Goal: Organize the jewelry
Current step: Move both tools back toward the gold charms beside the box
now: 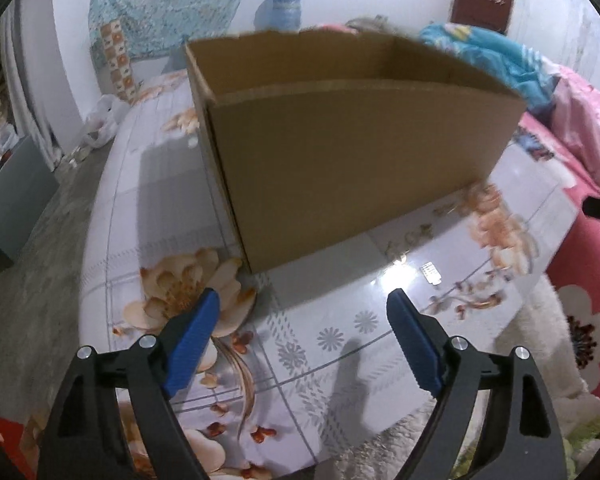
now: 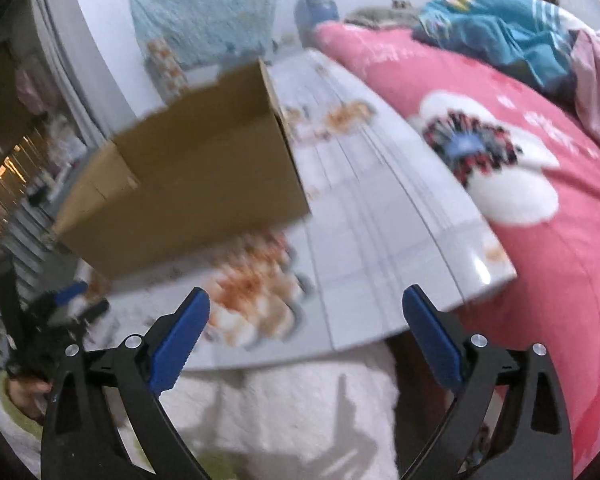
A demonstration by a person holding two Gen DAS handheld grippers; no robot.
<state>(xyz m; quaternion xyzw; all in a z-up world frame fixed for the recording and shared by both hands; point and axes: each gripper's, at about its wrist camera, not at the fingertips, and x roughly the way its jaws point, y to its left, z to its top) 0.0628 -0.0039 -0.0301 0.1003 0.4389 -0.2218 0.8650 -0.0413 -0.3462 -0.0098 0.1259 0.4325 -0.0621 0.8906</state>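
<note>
An open-topped brown cardboard box stands on a glossy table with a flower print. What lies inside the box is hidden, and no jewelry shows in either view. My left gripper hangs open over the table just in front of the box, with nothing between its blue pads. A small white tag lies on the table ahead of it. My right gripper is open and empty over the table's near edge, to the right of the blurred box. The left gripper shows blurred at lower left.
A pink blanket with white flowers borders the table on the right, with a blue garment on it. White fluffy cloth lies below the right gripper. A blue water bottle stands behind the box. Grey floor runs along the left.
</note>
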